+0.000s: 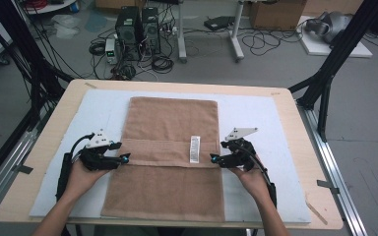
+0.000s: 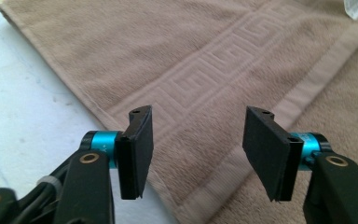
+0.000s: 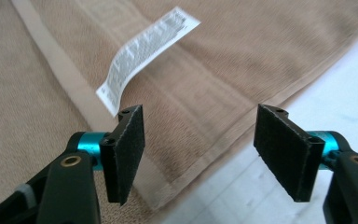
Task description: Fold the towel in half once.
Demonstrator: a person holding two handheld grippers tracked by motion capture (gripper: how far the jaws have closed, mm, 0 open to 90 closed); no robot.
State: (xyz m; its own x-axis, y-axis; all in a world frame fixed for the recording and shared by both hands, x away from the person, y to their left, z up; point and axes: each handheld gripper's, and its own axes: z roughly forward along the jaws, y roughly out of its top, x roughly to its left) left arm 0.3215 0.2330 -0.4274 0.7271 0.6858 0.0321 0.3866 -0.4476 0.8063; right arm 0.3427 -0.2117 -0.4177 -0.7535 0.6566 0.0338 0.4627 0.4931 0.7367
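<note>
A brown towel [image 1: 170, 147] lies flat on the white mat [image 1: 256, 113], its far part folded toward me so a hem band with a white label [image 1: 194, 149] runs across the middle. My left gripper [image 1: 126, 158] hovers at the towel's left edge beside that hem, jaws open and empty. In the left gripper view the gripper [image 2: 196, 135] points over the towel [image 2: 191, 56] and its patterned band. My right gripper [image 1: 212, 159] is at the towel's right edge, also open. The right gripper view has this gripper [image 3: 200, 140] above the towel edge [image 3: 242, 56], the label [image 3: 144, 51] just beyond.
The mat covers most of a wooden table [image 1: 295, 113] with black frame posts at both far corners. Behind the table, computer towers [image 1: 138, 32] and cables sit on the floor. Bare mat lies left and right of the towel.
</note>
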